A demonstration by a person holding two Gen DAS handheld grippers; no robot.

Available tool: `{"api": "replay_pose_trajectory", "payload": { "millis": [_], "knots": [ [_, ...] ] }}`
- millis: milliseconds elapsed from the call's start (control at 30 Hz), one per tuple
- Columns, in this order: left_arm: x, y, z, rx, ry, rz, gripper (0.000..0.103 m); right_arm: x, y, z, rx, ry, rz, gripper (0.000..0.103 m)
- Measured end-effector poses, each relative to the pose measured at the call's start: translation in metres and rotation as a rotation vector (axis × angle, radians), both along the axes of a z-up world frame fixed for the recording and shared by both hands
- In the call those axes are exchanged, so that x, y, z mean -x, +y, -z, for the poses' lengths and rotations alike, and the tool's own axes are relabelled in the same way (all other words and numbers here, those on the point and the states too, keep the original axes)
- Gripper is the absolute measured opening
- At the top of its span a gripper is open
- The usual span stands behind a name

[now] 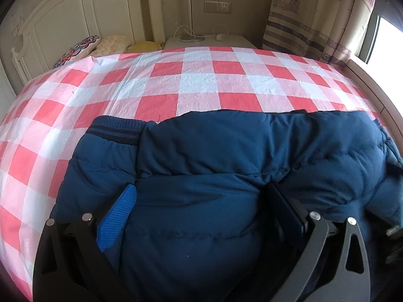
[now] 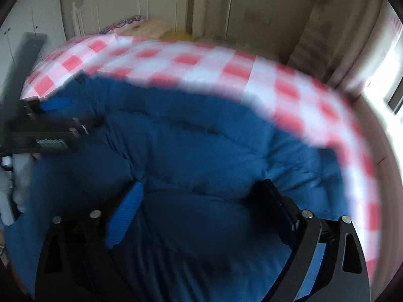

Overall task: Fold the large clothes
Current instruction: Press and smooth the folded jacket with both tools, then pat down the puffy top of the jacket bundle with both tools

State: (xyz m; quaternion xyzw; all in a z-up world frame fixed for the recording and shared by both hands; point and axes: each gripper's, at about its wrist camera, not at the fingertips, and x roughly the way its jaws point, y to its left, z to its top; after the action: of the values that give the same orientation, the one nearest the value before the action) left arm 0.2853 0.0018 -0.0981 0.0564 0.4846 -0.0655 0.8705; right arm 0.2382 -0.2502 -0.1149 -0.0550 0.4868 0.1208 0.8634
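Navy quilted jacket [image 1: 226, 156], red-white checked bedcover [image 1: 176, 80], striped beige curtain [image 1: 309, 25]

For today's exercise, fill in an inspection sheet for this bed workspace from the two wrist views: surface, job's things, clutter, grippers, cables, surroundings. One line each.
Surface: bed covered by a red, pink and white checked sheet, lightly wrinkled.
Job's things: one padded blue jacket lying bunched on the near part of the sheet, its ribbed hem at the left.
Clutter: pillows at the headboard end.
Grippers: left gripper and right gripper each have a bulge of jacket between their fingers; whether they pinch it cannot be told. The right wrist view is motion-blurred.
Cables: white cable on the nightstand.
Surroundings: white headboard, wall socket, curtain, bright window.
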Motion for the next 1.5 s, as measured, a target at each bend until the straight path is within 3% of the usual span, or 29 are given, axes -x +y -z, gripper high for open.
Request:
{"api": "replay_pose_trajectory", "payload": {
  "millis": [133,433,567,700,767,800,833,1033,1333,1433,1500],
  "knots": [
    [0.000,-0.001,0.000,-0.001,-0.002,-0.002,0.101,-0.005,-0.008,0.003,-0.055,0.024,0.003,0.092],
    [0.004,0.000,-0.010,-0.011,0.029,-0.023,0.101,0.000,-0.008,-0.006,-0.064,0.044,0.008,0.092],
    [0.043,-0.003,-0.049,0.068,-0.061,0.000,0.101,0.030,-0.016,-0.044,-0.109,-0.051,-0.010,0.093],
    [0.087,-0.025,-0.067,0.047,-0.176,0.089,0.101,0.066,-0.012,-0.062,-0.098,-0.115,-0.077,0.093],
    [0.090,-0.036,-0.046,0.013,-0.133,0.122,0.101,0.069,-0.007,-0.038,-0.055,-0.058,-0.100,0.096],
    [0.087,-0.039,-0.027,-0.013,-0.082,0.129,0.101,0.068,-0.005,-0.016,-0.065,-0.011,-0.108,0.099],
    [0.085,-0.038,-0.015,0.003,-0.068,0.121,0.101,0.070,-0.012,-0.010,-0.133,-0.050,-0.100,0.099],
    [0.081,-0.036,-0.012,0.039,-0.057,0.115,0.101,0.066,-0.012,-0.010,-0.130,-0.040,-0.097,0.099],
    [0.082,-0.027,-0.021,0.037,-0.027,0.083,0.101,0.072,-0.015,-0.015,-0.116,-0.029,-0.097,0.098],
    [0.104,-0.028,-0.049,0.077,-0.077,0.104,0.101,0.097,-0.011,-0.038,-0.103,-0.084,-0.128,0.098],
    [0.125,-0.035,-0.062,0.040,-0.122,0.146,0.101,0.115,-0.008,-0.050,-0.138,-0.109,-0.181,0.098]
  ]
}}
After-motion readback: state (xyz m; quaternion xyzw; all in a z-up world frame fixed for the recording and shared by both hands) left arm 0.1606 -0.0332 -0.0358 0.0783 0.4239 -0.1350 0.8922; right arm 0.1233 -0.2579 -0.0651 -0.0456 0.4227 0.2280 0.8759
